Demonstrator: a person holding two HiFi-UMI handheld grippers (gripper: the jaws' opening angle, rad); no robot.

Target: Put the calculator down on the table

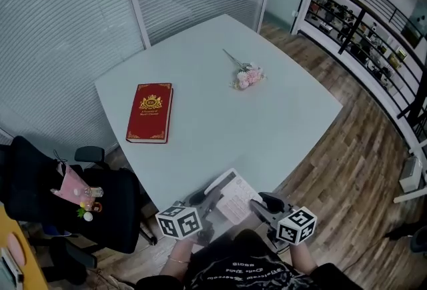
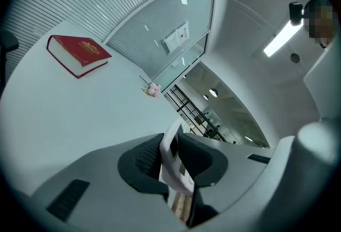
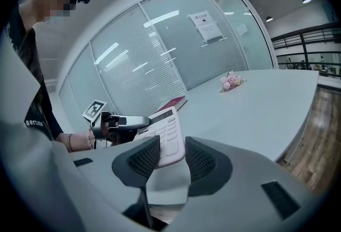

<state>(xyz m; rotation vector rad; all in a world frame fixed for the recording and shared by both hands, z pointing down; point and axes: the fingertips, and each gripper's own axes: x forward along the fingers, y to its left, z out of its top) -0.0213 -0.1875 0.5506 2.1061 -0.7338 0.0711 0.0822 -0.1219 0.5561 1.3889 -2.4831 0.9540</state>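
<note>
calculator (image 3: 165, 127) between right gripper's (image 3: 171, 146) pads, left gripper (image 3: 139, 120) at its far edge

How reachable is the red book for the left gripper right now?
Probably not yet: the left gripper is shut on the calculator, though nothing stands between it and the red book.

book (image 1: 150, 113) left of flowers (image 1: 247, 77), on table (image 1: 267, 129)

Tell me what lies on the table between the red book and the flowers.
Nothing: the table between book and flowers is bare, in the head view.
</note>
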